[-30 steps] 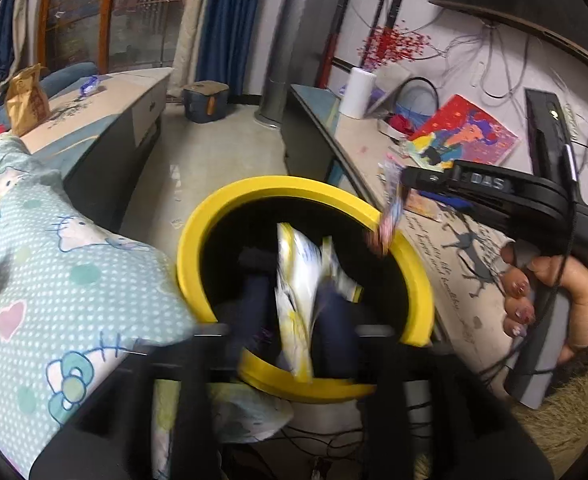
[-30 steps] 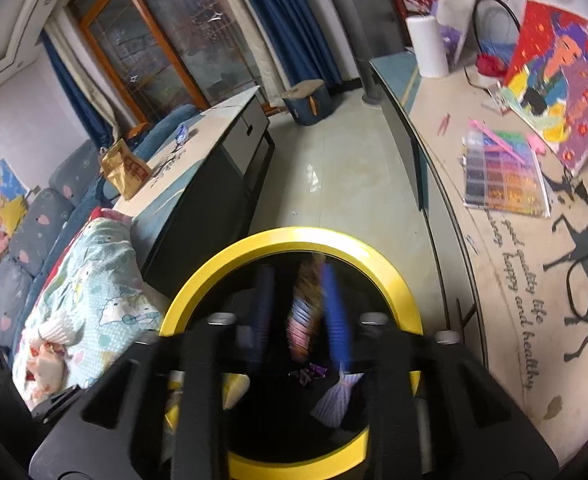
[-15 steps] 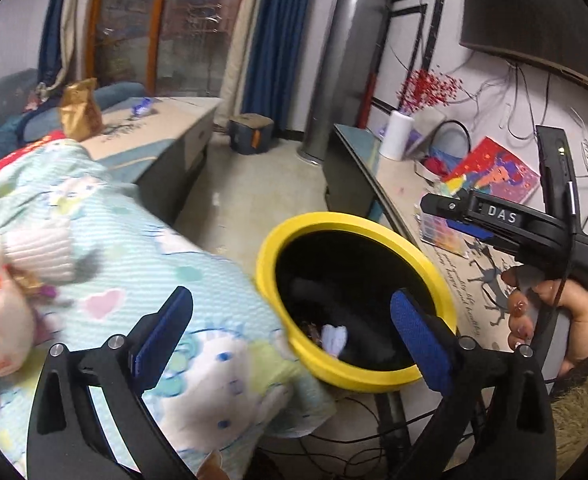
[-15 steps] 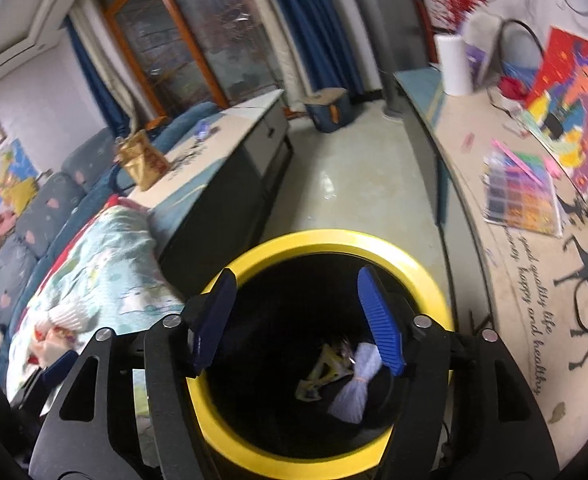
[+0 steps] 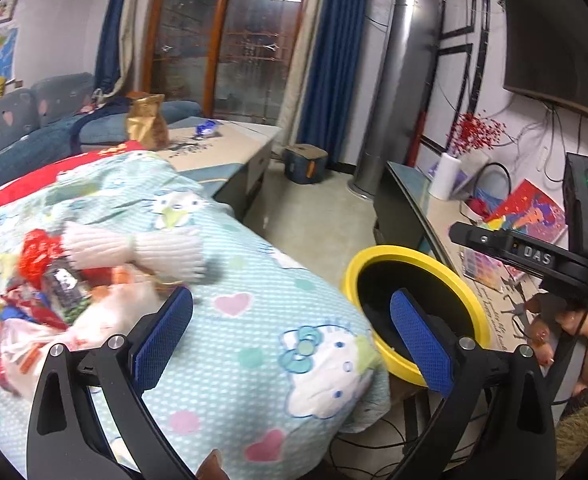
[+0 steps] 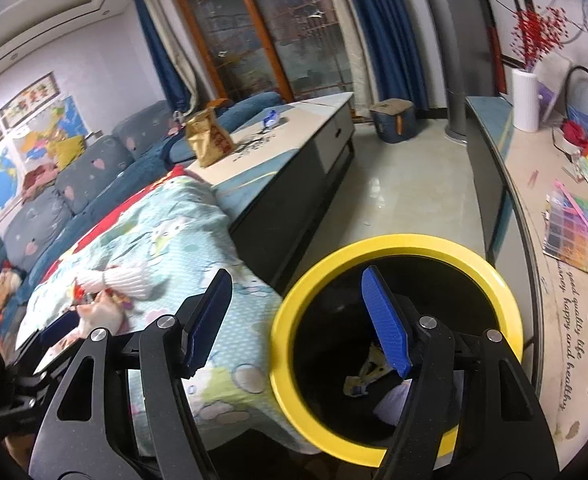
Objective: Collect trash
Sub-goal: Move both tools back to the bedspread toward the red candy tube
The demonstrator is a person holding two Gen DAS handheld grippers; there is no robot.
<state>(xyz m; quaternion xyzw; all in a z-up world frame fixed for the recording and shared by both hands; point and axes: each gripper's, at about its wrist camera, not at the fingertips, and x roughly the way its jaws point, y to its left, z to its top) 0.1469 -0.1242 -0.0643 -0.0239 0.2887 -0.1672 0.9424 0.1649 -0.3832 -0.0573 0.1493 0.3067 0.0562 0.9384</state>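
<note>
A yellow-rimmed black bin (image 5: 469, 304) stands beside the blanket; it also shows in the right wrist view (image 6: 413, 244), with wrappers (image 6: 367, 372) lying inside. My left gripper (image 5: 290, 340) is open and empty over the Hello Kitty blanket (image 5: 254, 344). A heap of colourful wrappers (image 5: 50, 292) lies on the blanket to the left, beside a white knitted sleeve (image 5: 134, 244). My right gripper (image 6: 299, 320) is open and empty above the bin's left rim. The right gripper's body (image 5: 533, 256) shows in the left wrist view, held by a hand.
A low cabinet (image 6: 294, 152) carries a gold bag (image 6: 208, 138) and a blue wrapper (image 6: 272, 117). A side counter (image 6: 553, 240) holds a bead tray, a painting and a paper roll. A sofa (image 6: 74, 184) lies behind the blanket. Tiled floor (image 6: 393, 200) lies between the cabinets.
Both grippers let their wrappers fall into the bin and opened. The left gripper has swung left over the blanket toward the wrapper heap. The right gripper has risen and shifted left.
</note>
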